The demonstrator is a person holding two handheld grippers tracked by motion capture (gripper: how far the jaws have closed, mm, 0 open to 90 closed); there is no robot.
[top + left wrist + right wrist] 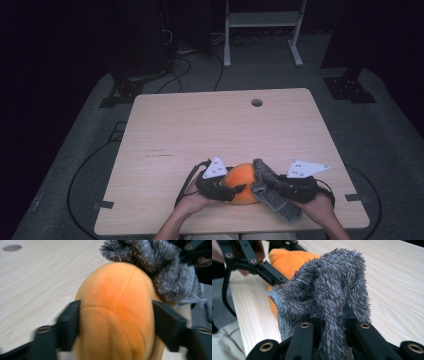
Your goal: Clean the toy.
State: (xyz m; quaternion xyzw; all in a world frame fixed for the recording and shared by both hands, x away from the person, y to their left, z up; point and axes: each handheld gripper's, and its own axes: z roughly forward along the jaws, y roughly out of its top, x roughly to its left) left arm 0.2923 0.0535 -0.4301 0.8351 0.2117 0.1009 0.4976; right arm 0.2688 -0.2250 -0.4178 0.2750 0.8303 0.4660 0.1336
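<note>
An orange plush toy lies near the front edge of the wooden table. My left gripper comes at it from the left. In the left gripper view the two black jaws of this gripper press on both sides of the plush toy. A grey fuzzy sock drapes over the toy's right side. My right gripper is shut on it. In the right gripper view the sock bunches between the jaws of that gripper, with the plush toy behind it.
A round cable hole sits near the table's far edge. Beyond the table stand a white metal frame and black stand bases, with cables on the grey floor. The person's hands reach in at the front edge.
</note>
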